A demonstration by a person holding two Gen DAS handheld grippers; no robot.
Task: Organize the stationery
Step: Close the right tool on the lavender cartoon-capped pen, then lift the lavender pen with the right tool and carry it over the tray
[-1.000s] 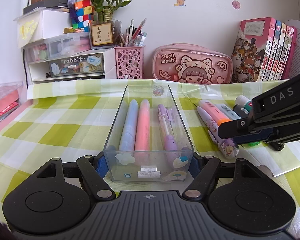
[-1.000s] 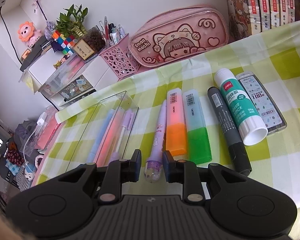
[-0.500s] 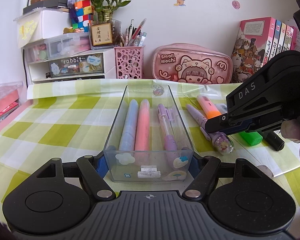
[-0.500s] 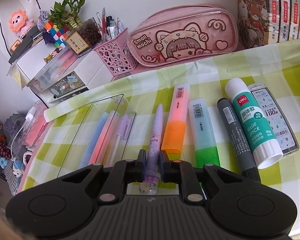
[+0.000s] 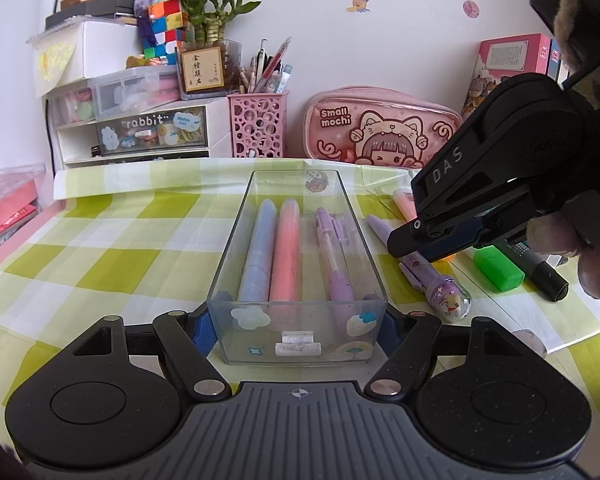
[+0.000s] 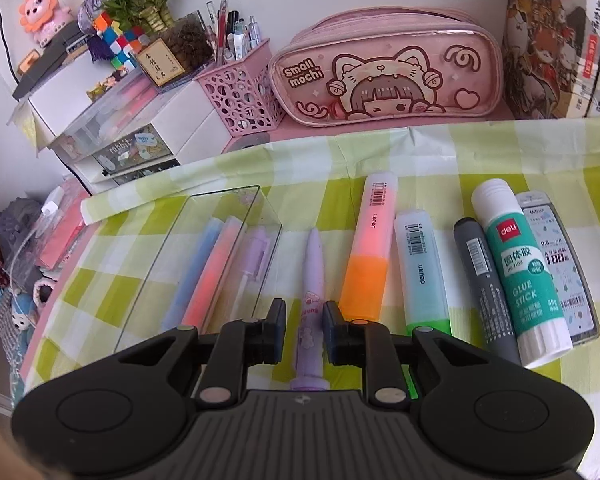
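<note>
A clear plastic tray [image 5: 236, 248] sits on the checked cloth with a blue pen [image 5: 256, 252], a pink pen [image 5: 285, 252] and a purple pen [image 5: 334, 256] in it. My left gripper [image 5: 296, 322] is shut on the tray's near end. A purple character pen [image 6: 311, 292] lies right of the tray; it also shows in the left wrist view [image 5: 440, 284]. My right gripper [image 6: 305, 330] straddles this pen with a small gap on each side of it. In the left wrist view the right gripper [image 5: 428, 236] sits over the pen.
Right of the purple pen lie an orange highlighter [image 6: 370, 256], a green highlighter [image 6: 422, 272], a grey marker [image 6: 484, 284], a glue stick [image 6: 516, 272] and a lead case [image 6: 560, 268]. A pink pencil case [image 6: 384, 76], a pink pen cup [image 6: 240, 96], drawers and books line the back wall.
My right gripper closed in around the purple pen, then moved forward along it, and its jaws now stand a little wider. The pen swung slightly. The left gripper and tray did not move.
</note>
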